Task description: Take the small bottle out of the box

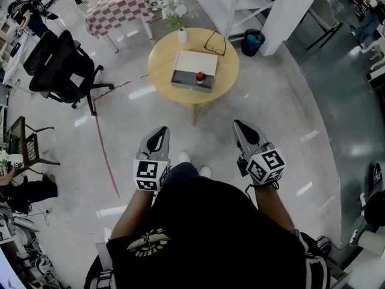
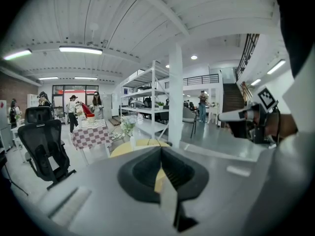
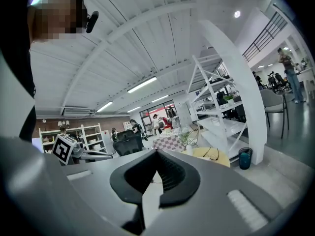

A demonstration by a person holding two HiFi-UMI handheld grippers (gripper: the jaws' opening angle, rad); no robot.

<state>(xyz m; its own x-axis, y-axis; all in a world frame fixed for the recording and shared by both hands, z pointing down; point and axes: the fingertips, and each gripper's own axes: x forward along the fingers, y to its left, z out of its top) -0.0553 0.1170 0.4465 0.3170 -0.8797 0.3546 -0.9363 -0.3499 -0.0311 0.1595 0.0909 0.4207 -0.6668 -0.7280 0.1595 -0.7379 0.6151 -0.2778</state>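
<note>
Task object: one small bottle (image 1: 200,78), with a red cap on a dark body. It stands inside the box (image 1: 194,62), in the grey section at the edge nearest the person, toward the right end. Its long axis is vertical with the cap end up, so the head view looks down onto the cap. Finer detail is too small to resolve.

Box: one, rectangular, with a white panel over its far section. It rests near the middle of one round wooden counter (image 1: 162,68).

Other items on the counter:
- One pair of dark-framed glasses (image 1: 215,43), at the far right edge, apart from the box.
- One white vase (image 1: 182,36) holding flowers, at the far edge, apart from the box.

Items on the floor:
- One blue bin (image 1: 252,42), beyond the counter, beside a white pillar.
- One black office chair (image 1: 60,68), well to the left of the counter.

Tools: two.
- The left tool (image 1: 161,130) and the right tool (image 1: 239,125) are held side by side in front of the person's body. They are well apart from the counter, with their tips pointing toward it.
- In the left gripper view, the jaws meet at the tips with nothing between them.
- In the right gripper view, the jaws are likewise closed and empty.
- Neither tool touches the bottle or the box.
</note>
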